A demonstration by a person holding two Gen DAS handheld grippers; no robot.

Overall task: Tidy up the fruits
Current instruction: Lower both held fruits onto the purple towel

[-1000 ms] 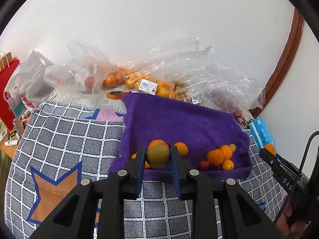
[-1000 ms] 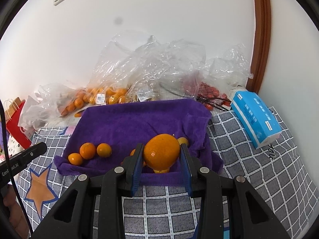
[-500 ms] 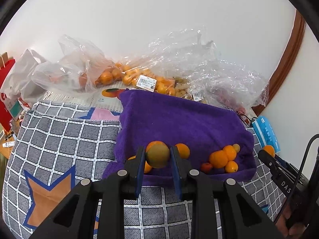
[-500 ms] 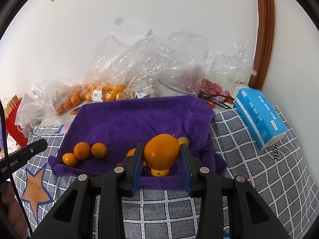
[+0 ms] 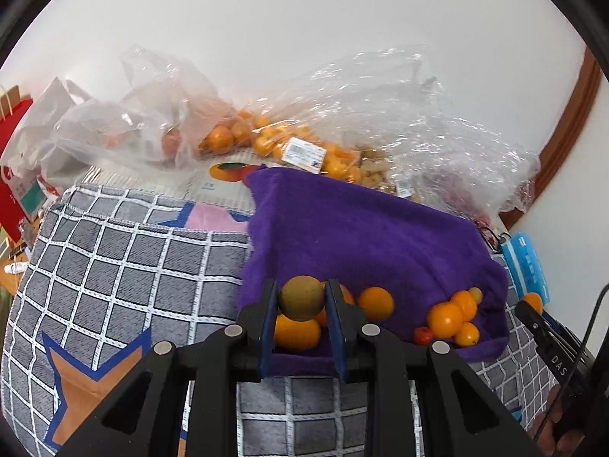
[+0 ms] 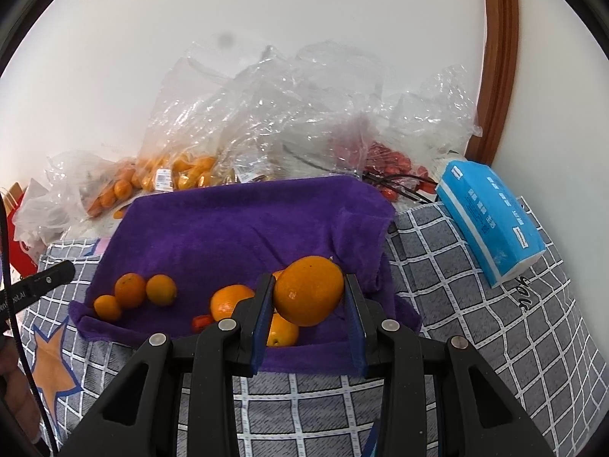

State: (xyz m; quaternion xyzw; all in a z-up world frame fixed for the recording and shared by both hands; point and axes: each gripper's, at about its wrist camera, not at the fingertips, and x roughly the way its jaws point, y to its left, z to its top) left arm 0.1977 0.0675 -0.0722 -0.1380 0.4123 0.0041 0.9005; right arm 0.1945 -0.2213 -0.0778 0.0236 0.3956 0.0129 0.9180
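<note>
A purple towel (image 6: 243, 228) lies on a checked cloth (image 5: 125, 266) against a white wall. The left gripper (image 5: 302, 304) clamps a greenish fruit (image 5: 302, 298); the right gripper (image 6: 309, 297) clamps an orange (image 6: 309, 290). Both hang over the towel's near edge, above fruit groups. Placing step: each probably needs lowering beside its group, then releasing.

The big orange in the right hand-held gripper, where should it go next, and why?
Probably a little lower, onto the purple towel. The right hand-held gripper is shut on the big orange, which hangs just above a group of smaller oranges at the towel's near edge. Setting it down beside them, then opening, would keep the fruit grouped.
</note>
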